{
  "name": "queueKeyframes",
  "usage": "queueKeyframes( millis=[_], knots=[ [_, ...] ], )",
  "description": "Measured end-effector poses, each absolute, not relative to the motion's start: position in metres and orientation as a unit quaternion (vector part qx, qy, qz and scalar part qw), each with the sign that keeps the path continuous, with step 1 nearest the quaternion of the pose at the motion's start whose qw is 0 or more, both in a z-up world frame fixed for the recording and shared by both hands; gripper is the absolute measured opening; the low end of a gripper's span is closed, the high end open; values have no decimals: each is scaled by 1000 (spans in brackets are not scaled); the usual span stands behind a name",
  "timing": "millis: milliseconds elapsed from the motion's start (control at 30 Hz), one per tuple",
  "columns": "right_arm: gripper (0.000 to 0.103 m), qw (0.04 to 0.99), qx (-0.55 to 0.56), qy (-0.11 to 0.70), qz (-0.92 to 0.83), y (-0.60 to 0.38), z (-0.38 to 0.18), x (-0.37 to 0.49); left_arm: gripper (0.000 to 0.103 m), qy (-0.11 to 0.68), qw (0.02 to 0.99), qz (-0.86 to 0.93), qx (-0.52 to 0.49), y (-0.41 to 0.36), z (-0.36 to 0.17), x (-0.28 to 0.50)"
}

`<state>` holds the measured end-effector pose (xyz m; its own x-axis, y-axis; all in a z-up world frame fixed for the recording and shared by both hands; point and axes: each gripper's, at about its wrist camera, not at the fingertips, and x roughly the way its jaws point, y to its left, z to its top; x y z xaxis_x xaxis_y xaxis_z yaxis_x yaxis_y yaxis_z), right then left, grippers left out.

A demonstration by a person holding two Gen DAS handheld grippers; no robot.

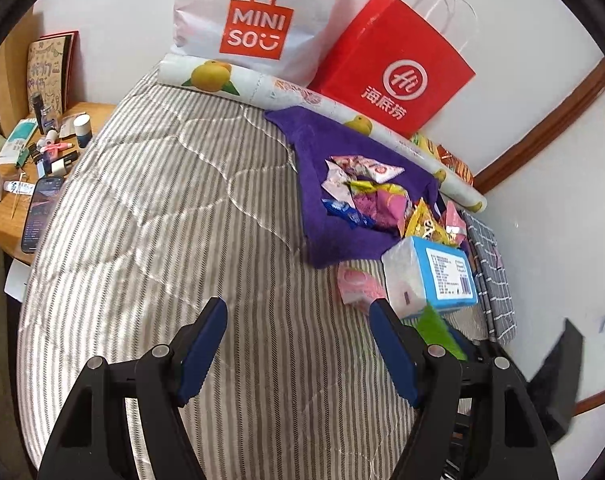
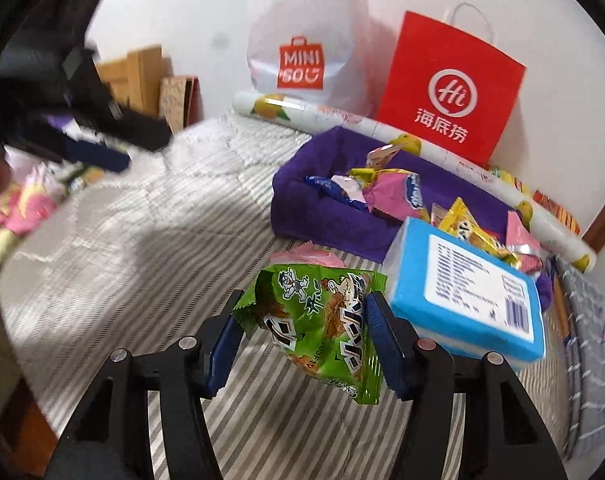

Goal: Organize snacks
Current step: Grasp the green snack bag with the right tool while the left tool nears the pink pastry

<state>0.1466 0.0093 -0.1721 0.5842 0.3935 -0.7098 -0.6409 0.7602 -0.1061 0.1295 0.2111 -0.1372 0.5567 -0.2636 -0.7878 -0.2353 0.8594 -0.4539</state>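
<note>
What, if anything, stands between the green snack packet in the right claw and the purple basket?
The blue tissue pack and a pink packet lie between the green snack packet and the purple basket.

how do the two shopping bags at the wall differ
The white bag is soft plastic with a cut-out handle and an orange-red square logo; the red bag is stiff paper with white cord handles and a white round logo. The white one looks bulkier. Both stand against the wall behind the fruit-print roll.
</note>
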Motion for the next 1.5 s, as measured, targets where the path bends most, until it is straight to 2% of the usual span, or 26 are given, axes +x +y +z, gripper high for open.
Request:
queueKeyframes(
  millis=[300,667,967,1200,1500],
  knots=[
    [60,889,-122,340,280,-54,-160,136,72,502,828,-16,-249,175,-168,136],
    [60,909,-68,360,199,-139,-179,160,72,526,836,-35,-155,123,-175,175],
    [60,912,8,380,153,-182,-195,187,72,532,834,-46,-141,119,-187,213],
    [60,917,-14,380,122,-184,-206,194,72,542,825,-78,-139,114,-203,231],
    [60,912,9,392,122,-193,-216,200,81,538,837,-87,-50,87,-205,231]
  ],
)
